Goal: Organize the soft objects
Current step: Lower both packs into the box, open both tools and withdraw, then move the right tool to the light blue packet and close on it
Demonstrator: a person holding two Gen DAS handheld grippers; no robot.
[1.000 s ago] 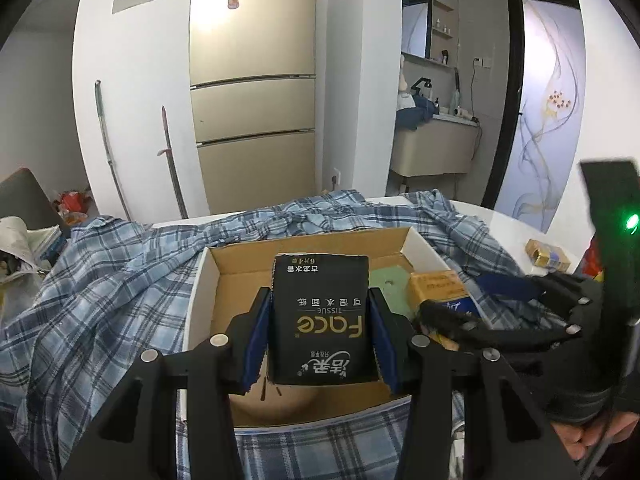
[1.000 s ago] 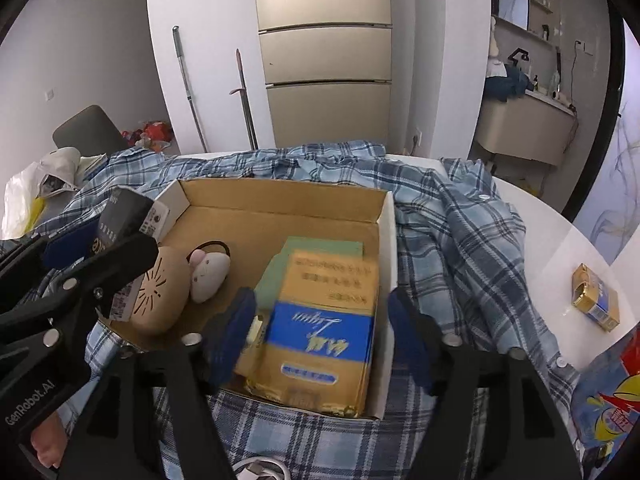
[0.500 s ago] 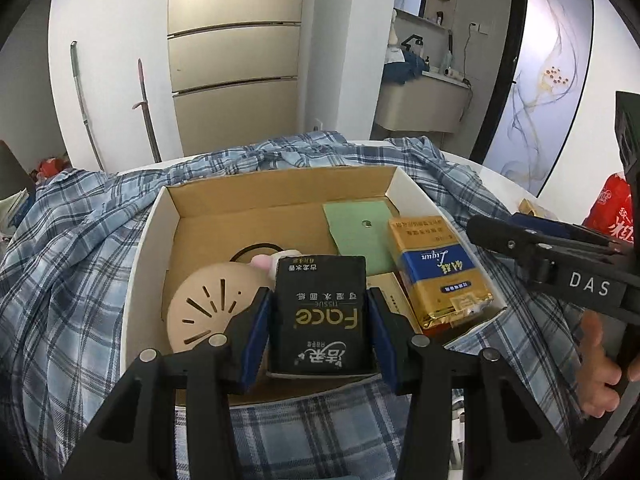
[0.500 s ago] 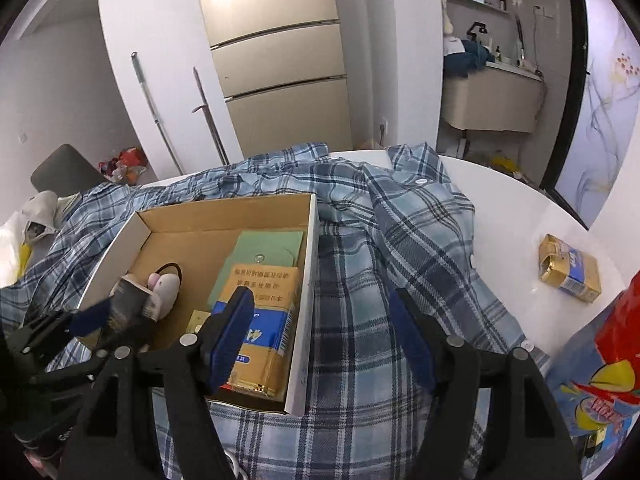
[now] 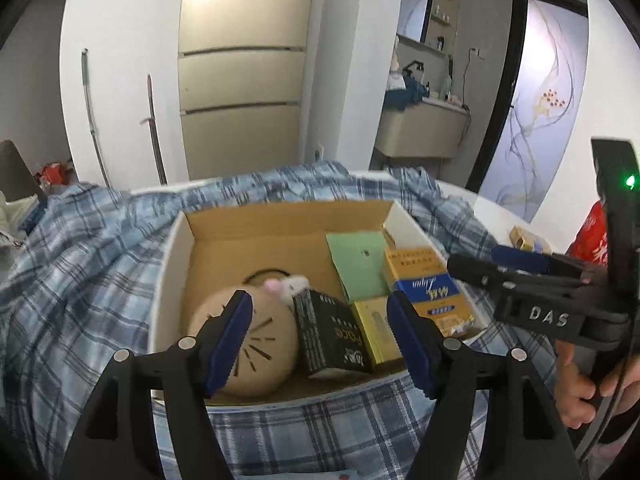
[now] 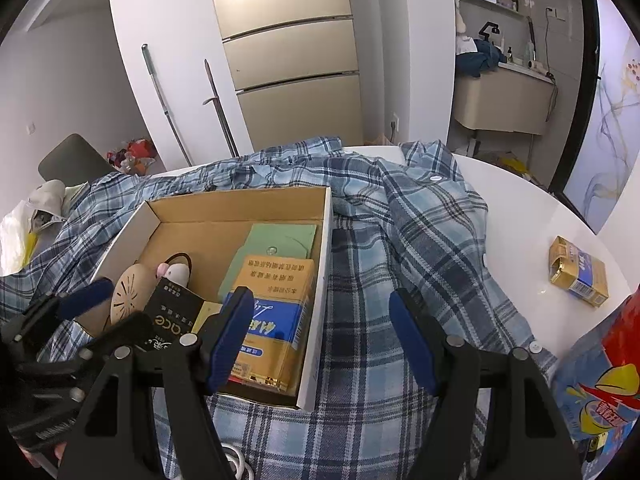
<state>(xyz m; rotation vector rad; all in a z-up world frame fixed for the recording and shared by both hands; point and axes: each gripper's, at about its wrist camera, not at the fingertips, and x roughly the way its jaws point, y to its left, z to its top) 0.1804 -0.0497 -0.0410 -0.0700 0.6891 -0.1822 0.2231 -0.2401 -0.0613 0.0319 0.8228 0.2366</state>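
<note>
The open cardboard box (image 5: 280, 224) sits on a blue plaid shirt (image 5: 80, 264). A black tissue pack (image 5: 332, 332) lies tilted inside it, between a tan round cushion (image 5: 244, 344) and a yellow pack (image 5: 376, 336). A green packet (image 5: 360, 264), a gold and blue tissue pack (image 5: 428, 288) and a small pink and white plush (image 5: 288, 284) also lie inside. My left gripper (image 5: 320, 340) is open and empty above the box's near edge. My right gripper (image 6: 320, 340) is open and empty over the shirt, just right of the box (image 6: 324, 264). The black pack also shows in the right wrist view (image 6: 172, 320).
A small gold and blue pack (image 6: 578, 278) lies on the white round table (image 6: 520, 200) at the right. A red and blue snack bag (image 6: 600, 380) is at the near right. A fridge (image 6: 292, 52) and leaning poles stand behind.
My left gripper opened and let go of the black tissue pack, which now lies tilted in the box. My right gripper stayed open over the shirt and shifted slightly.
</note>
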